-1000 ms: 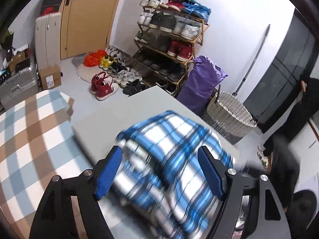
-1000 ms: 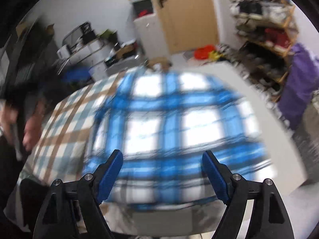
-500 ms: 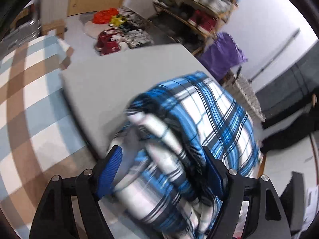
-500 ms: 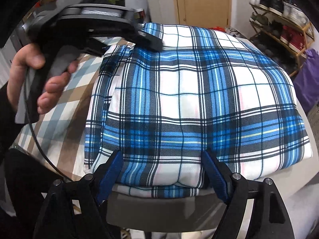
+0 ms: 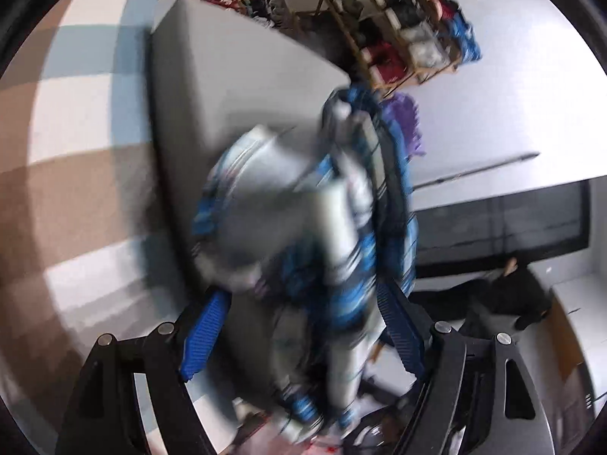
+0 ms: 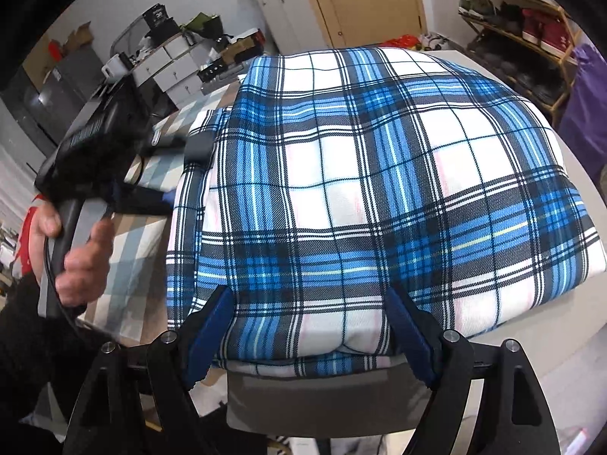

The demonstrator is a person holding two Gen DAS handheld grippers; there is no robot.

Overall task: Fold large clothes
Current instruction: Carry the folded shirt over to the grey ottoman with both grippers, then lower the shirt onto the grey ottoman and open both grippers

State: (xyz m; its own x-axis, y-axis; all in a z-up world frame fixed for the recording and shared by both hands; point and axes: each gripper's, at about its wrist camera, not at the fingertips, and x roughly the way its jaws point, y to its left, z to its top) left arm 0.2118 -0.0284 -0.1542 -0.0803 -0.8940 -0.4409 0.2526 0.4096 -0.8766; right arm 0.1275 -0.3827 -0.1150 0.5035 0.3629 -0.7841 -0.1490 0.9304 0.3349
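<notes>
A folded blue, white and black plaid cloth [image 6: 360, 170] lies as a thick stack on a grey table [image 6: 538, 326]. My right gripper [image 6: 308, 294] stands open at the stack's near edge, its blue pads wide apart over the fabric. A hand holds my left gripper [image 6: 182, 176] at the stack's left side. One finger lies on top of the cloth and the other lower down beside it. In the blurred left wrist view the left gripper [image 5: 299, 295] is open, and the layered edge of the cloth [image 5: 341, 246] fills the gap between its pads.
A brown, blue and white checked cover [image 6: 125, 250] spreads left of the table. A shoe rack [image 6: 512, 11], a purple bag [image 6: 584, 106] and a wooden door [image 6: 371, 0] stand behind. Drawers with clutter [image 6: 170, 60] are at the back left. A person in black [image 5: 508, 295] is beyond the table.
My left gripper has sunk from on top of the cloth to its left side and rolled, so its jaws straddle the stack's edge. The right gripper has dropped slightly toward the near edge.
</notes>
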